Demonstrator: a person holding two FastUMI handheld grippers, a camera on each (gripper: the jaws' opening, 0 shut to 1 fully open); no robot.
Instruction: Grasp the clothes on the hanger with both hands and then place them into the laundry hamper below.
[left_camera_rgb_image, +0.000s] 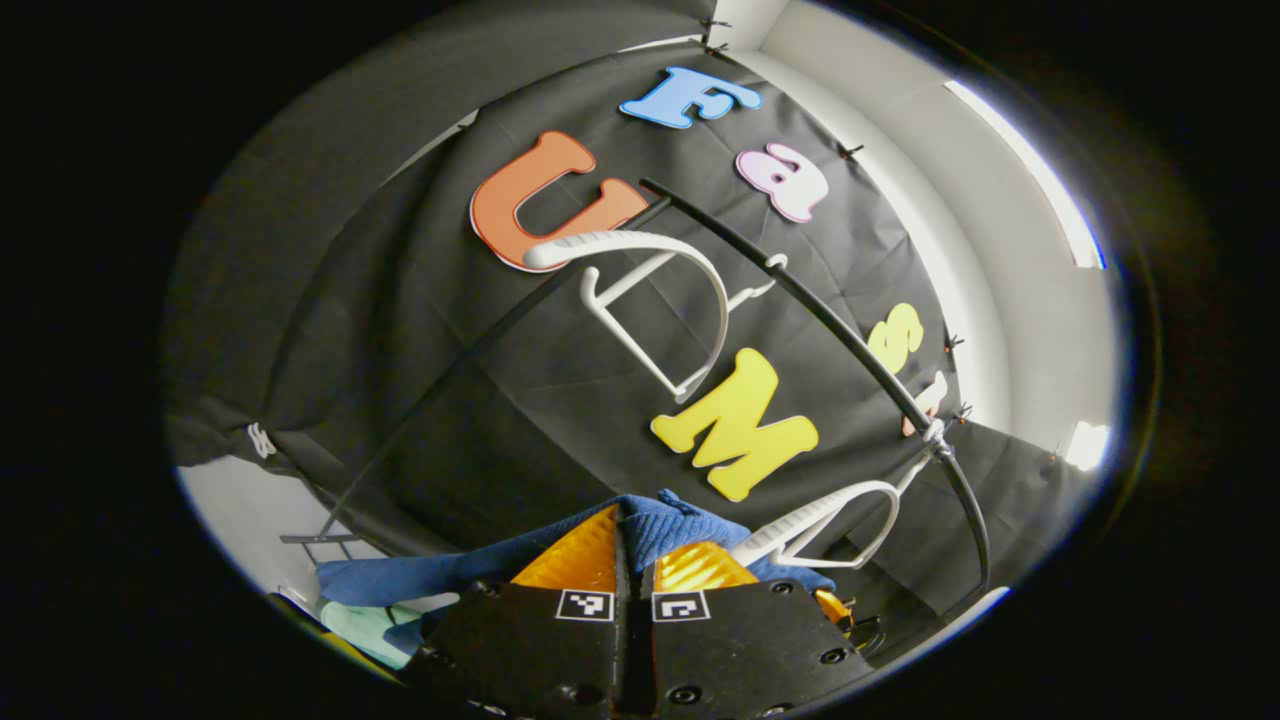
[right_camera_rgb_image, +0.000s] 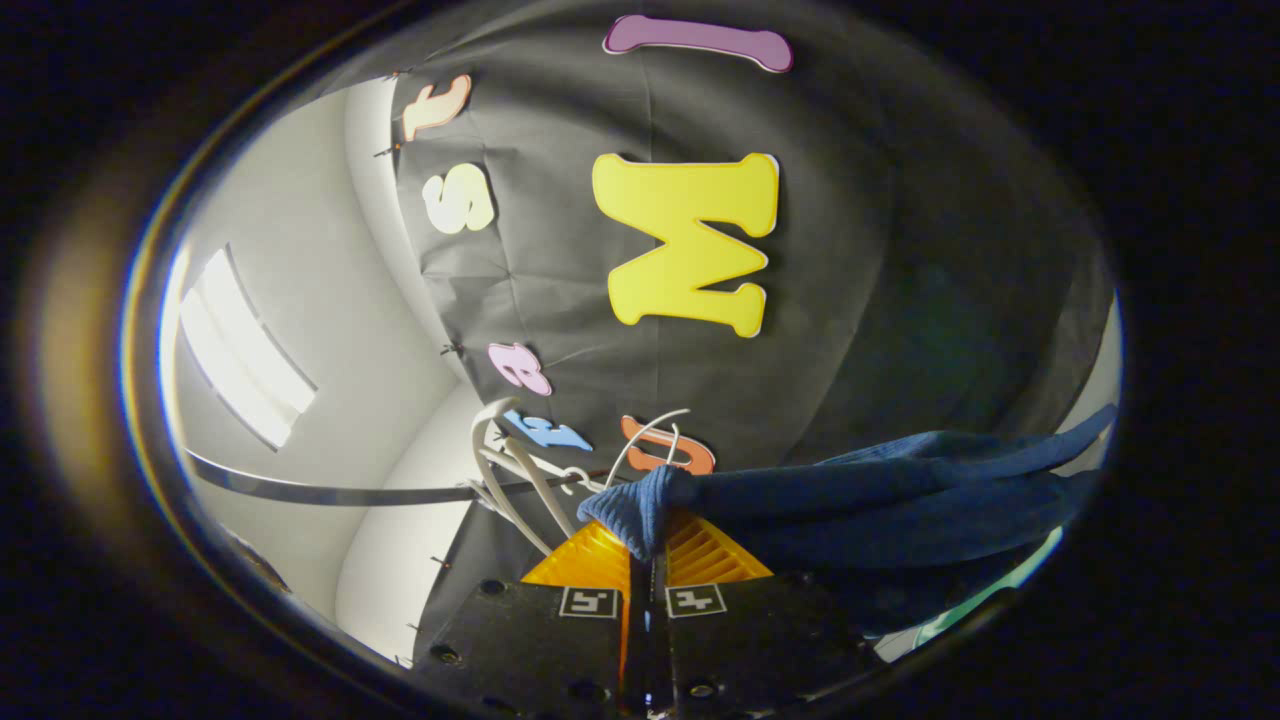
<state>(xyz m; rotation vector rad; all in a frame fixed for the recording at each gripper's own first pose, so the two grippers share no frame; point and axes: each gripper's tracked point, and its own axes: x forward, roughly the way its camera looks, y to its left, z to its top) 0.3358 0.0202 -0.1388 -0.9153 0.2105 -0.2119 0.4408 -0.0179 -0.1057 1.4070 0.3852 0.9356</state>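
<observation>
A blue knitted garment (left_camera_rgb_image: 660, 525) is pinched between the fingers of my left gripper (left_camera_rgb_image: 632, 560), which is shut on it; the cloth trails off to the lower left. In the right gripper view the same blue garment (right_camera_rgb_image: 900, 490) stretches to the right from my right gripper (right_camera_rgb_image: 650, 555), shut on its bunched end. Two bare white hangers (left_camera_rgb_image: 650, 300) (left_camera_rgb_image: 830, 525) hang from a black rail (left_camera_rgb_image: 850, 340). White hangers (right_camera_rgb_image: 510, 465) on the rail (right_camera_rgb_image: 330, 492) also show beyond the right gripper. A pale green thing (left_camera_rgb_image: 365, 625) lies below the garment; I cannot tell what it is.
The black cloth wall (left_camera_rgb_image: 420, 330) stands close behind the rail. A white wall with a bright light strip (left_camera_rgb_image: 1030, 170) runs along the right of the left gripper view. The same light strip (right_camera_rgb_image: 240, 350) shows at the left of the right gripper view.
</observation>
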